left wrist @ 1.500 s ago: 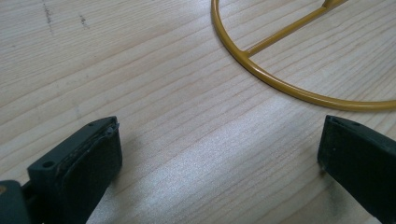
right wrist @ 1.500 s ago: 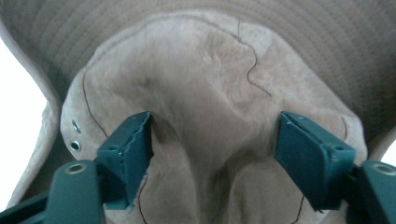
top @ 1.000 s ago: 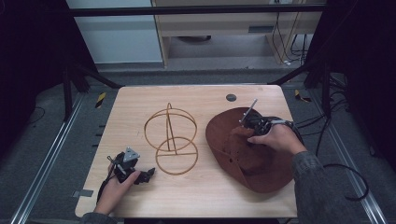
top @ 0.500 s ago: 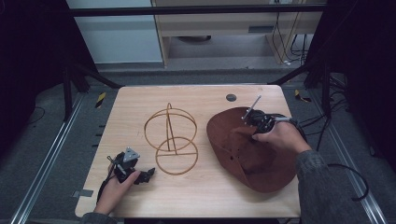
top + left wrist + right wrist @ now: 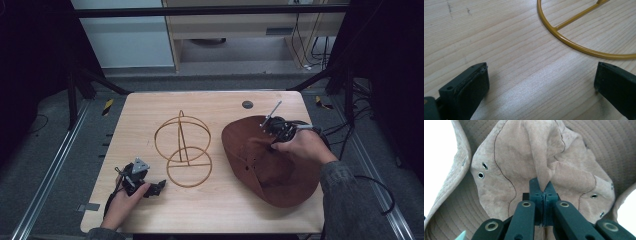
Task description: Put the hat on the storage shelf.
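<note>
While the right gripper (image 5: 543, 192) is pinching a fold of the brown suede hat's (image 5: 270, 160) crown at the table's (image 5: 220, 210) right side, the soft cloth is bunching, so it likely handles light and floppy; the left gripper (image 5: 150, 187) is resting spread beside the one gold wire stand (image 5: 182, 147)

One brown hat (image 5: 270, 160) is lying at three o'clock on the tabletop (image 5: 150, 115), one gold wire stand (image 5: 182, 147) is sitting at centre, one dark round disc (image 5: 247, 104) is showing at twelve o'clock, and two grippers are working: left gripper (image 5: 159, 186), right gripper (image 5: 266, 131).
</note>
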A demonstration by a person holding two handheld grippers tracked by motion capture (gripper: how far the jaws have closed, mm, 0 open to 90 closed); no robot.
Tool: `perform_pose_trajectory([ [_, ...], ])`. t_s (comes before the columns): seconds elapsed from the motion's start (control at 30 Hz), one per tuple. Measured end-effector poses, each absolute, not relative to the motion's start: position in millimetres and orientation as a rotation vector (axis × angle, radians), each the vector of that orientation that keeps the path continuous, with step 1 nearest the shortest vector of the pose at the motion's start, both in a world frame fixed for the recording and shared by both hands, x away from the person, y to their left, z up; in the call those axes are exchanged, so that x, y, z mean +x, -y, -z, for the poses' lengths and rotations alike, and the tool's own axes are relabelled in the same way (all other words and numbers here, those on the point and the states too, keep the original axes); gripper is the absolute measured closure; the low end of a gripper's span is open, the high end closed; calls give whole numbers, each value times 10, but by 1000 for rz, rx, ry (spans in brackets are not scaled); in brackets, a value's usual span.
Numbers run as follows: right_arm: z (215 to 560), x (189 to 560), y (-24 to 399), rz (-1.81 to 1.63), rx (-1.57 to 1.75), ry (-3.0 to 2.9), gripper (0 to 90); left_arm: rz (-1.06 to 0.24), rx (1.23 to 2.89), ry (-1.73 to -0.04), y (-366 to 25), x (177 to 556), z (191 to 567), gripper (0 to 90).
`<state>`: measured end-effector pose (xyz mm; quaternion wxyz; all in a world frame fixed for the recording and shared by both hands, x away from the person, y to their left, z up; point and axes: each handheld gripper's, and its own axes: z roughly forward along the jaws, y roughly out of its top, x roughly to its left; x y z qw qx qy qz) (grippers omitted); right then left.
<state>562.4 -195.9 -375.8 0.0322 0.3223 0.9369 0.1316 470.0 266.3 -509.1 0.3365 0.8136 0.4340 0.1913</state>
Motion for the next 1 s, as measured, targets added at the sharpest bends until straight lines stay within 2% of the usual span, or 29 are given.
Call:
perform_pose_trajectory([
  [0.6, 3425, 5540, 1990, -435, 939, -2858, 892, -498, 2122, -1132, -2663, 4700, 5090, 0],
  [1.0, 2955, 5411, 2013, -501, 885, -2803, 892, -497, 2125, -1132, -2664, 4699, 5088, 0],
])
